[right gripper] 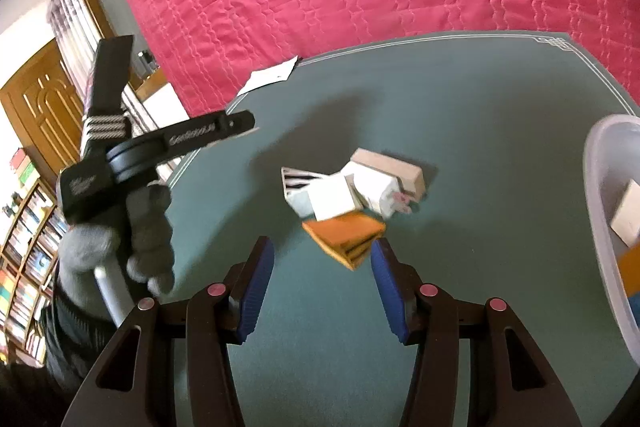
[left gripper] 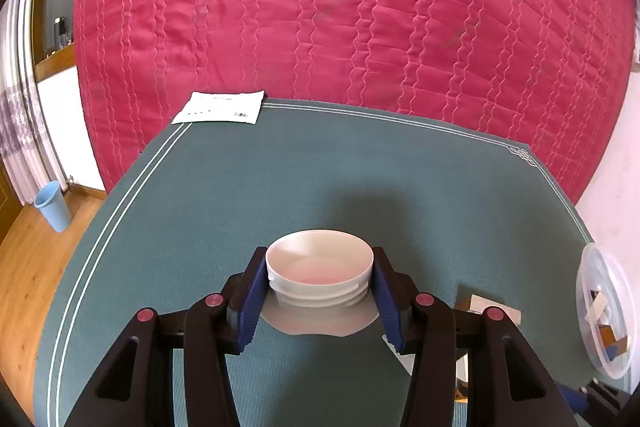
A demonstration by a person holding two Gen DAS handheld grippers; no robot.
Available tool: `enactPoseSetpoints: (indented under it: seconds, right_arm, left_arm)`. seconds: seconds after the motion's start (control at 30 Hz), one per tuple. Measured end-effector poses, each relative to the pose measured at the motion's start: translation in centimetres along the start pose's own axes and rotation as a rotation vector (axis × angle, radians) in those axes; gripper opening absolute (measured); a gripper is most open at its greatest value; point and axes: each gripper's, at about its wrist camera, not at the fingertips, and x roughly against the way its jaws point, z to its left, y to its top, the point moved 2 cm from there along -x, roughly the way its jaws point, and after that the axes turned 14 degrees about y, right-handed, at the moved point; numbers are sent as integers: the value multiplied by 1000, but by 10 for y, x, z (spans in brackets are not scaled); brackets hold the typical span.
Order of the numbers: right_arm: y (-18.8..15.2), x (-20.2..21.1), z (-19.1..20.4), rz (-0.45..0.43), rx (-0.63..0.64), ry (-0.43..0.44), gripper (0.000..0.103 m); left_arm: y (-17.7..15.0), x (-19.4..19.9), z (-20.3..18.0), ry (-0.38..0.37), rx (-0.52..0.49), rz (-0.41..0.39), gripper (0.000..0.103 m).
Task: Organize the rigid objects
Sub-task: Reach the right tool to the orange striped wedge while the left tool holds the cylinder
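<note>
My left gripper [left gripper: 319, 259] is shut on a white wide-mouthed jar [left gripper: 320, 291], its blue pads pressing on both sides of the rim; the jar is open at the top and held above the green mat [left gripper: 280, 179]. In the right wrist view my right gripper [right gripper: 322, 245] is open and hangs over the mat with nothing gripped. Just ahead of its fingertips lies a pile of small boxes: an orange one [right gripper: 344, 233] nearest, close to the right finger, and white ones [right gripper: 384, 171] behind. A gloved hand [right gripper: 148, 247] holds the left gripper's handle at the left.
A clear plastic tub [right gripper: 600, 187] with small boxes inside stands at the mat's right edge, also seen as the tub [left gripper: 600, 307]. A white paper sheet [left gripper: 220, 107] lies at the mat's far corner on a pink quilt [left gripper: 340, 7]. A blue cup [left gripper: 52, 205] stands on the wooden floor.
</note>
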Motion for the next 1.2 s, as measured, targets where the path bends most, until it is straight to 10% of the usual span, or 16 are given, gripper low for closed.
enactPoseSetpoints:
  seconds: [0.73, 1.2]
  right_arm:
    - [26, -53, -9, 67, 65, -55, 51]
    - [9, -37, -3, 64, 66, -21, 27]
  left_arm:
    - [-2, -5, 3, 2, 22, 18, 52]
    - [-3, -3, 2, -1, 20, 15, 52]
